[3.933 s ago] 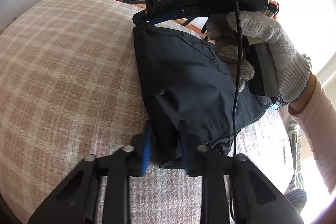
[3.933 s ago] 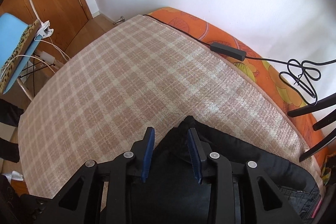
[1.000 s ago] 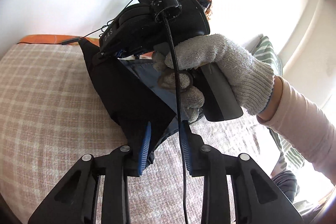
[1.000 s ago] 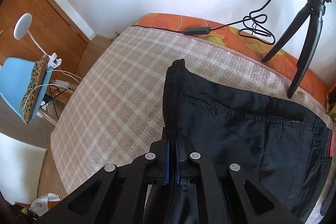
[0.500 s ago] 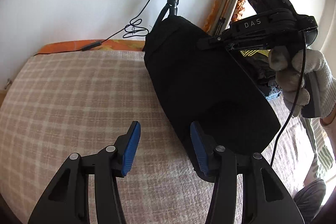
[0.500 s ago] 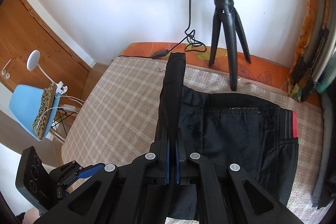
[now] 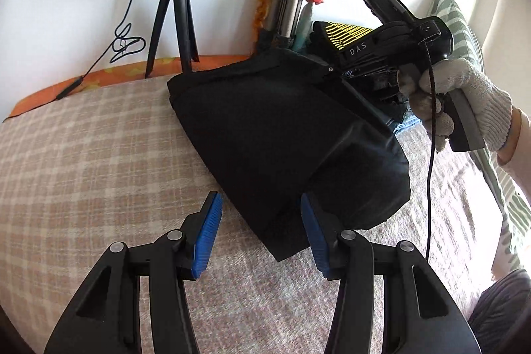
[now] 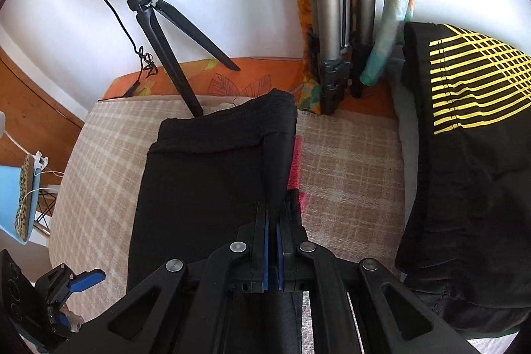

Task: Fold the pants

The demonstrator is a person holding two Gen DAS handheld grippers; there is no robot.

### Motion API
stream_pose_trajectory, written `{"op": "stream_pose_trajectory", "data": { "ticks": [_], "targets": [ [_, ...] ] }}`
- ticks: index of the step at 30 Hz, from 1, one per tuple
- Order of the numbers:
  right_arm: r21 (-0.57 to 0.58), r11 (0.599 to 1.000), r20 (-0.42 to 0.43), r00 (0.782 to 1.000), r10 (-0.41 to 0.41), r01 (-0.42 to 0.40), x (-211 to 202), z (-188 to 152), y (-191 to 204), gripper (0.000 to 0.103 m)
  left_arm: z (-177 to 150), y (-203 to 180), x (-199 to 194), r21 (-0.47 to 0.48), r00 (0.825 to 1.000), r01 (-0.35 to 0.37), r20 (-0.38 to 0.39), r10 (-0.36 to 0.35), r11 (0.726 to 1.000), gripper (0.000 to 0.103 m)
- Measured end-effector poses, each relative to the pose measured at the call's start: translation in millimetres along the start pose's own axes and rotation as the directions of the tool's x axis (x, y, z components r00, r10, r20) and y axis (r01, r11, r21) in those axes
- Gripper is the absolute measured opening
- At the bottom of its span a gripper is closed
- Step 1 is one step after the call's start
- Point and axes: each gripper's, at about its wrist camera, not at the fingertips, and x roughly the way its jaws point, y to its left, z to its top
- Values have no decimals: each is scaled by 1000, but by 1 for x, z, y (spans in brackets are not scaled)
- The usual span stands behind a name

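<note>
White wall and a checked beige blanket point(image 7: 83, 161) fill the left wrist view, with a ring-light tripod point(image 7: 176, 12) standing at the bed's far edge. On the blanket lie the black pants point(image 7: 282, 135), folded into a thick, smooth, matte bundle whose near corner points toward the camera. The left gripper point(image 7: 260, 229) hovers low over the blanket with its blue-padded jaws spread wide; the bundle's near corner lies between them, and whether either pad touches it is hard to judge. At the far right corner of the fold, the right gripper point(image 7: 332, 70) (held in a white knit glove point(image 7: 464, 95)) bites the cloth and lifts that edge slightly.

White wall again backs the right wrist view, with the tripod point(image 8: 166, 32) and a silver stand point(image 8: 335, 22) by the orange bed edge. The pants point(image 8: 205, 181) spread flat and dark across the blanket point(image 8: 348, 175), a red strip showing at their right edge. The right gripper point(image 8: 272, 241) has its jaws pressed together, pinching a raised fold of the pants' right edge. A black garment with yellow lines point(image 8: 471, 128) lies to the right, apart from the pants.
</note>
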Motion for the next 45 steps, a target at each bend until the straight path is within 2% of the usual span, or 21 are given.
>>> {"op": "stream_pose_trajectory", "data": {
  "ticks": [5, 10, 14, 16, 17, 22, 25, 27, 29, 31, 35, 38, 41, 43, 45],
  "targets": [
    [-8, 1000, 15, 1000, -17, 17, 12, 4, -3, 1, -11, -6, -9, 12, 1000, 18, -11, -18, 1000, 48],
    [-43, 995, 14, 996, -84, 85, 21, 10, 1, 1, -20, -9, -22, 20, 1000, 22, -6, -21, 1000, 48],
    [-109, 981, 43, 987, -157, 161, 13, 5, 10, 15, -21, -12, -27, 63, 1000, -1, 3, 1, 998, 48],
    [-102, 979, 66, 983, -173, 179, -3, -2, 14, 27, -14, -5, -23, 59, 1000, -1, 9, 1, 998, 48],
    [-97, 981, 86, 984, -159, 167, -15, -8, 16, 35, -10, -1, -24, 56, 1000, -2, 14, 1, 998, 48],
    [-72, 992, 170, 981, -90, 104, -79, -70, 40, 37, 23, 21, -12, 66, 1000, -17, 27, 15, 998, 48],
    [-10, 999, 152, 987, 42, -41, -94, -118, 56, 42, 46, 36, 0, 49, 1000, -12, 25, 11, 999, 48],
    [24, 988, 123, 981, 148, -152, -90, -142, 68, 42, 60, 42, 11, 52, 1000, -23, 22, 22, 998, 48],
    [24, 976, 85, 973, 214, -217, -79, -158, 85, 42, 70, 44, 25, 71, 999, -35, 5, 34, 997, 48],
    [13, 973, 83, 970, 228, -230, -68, -160, 100, 42, 75, 48, 38, 67, 999, -26, -20, 27, 997, 48],
    [150, 936, 83, 947, 310, -319, -42, -151, 95, 42, 80, 60, 53, 15, 999, -18, -38, 19, 1000, 48],
    [197, 926, 79, 947, 312, -322, -27, -147, 98, 42, 78, 67, 59, -4, 999, -13, -42, 13, 1000, 48],
    [223, 918, 87, 945, 315, -327, -17, -143, 100, 42, 78, 65, 65, 26, 998, -20, -53, 21, 999, 48],
    [235, 920, 87, 950, 301, -313, -12, -142, 100, 37, 80, 65, 69, 30, 998, -19, -55, 20, 999, 48],
    [254, 912, 88, 947, 310, -322, -7, -140, 96, 27, 82, 65, 74, 28, 998, -9, -56, 10, 1000, 48]
  ]
}}
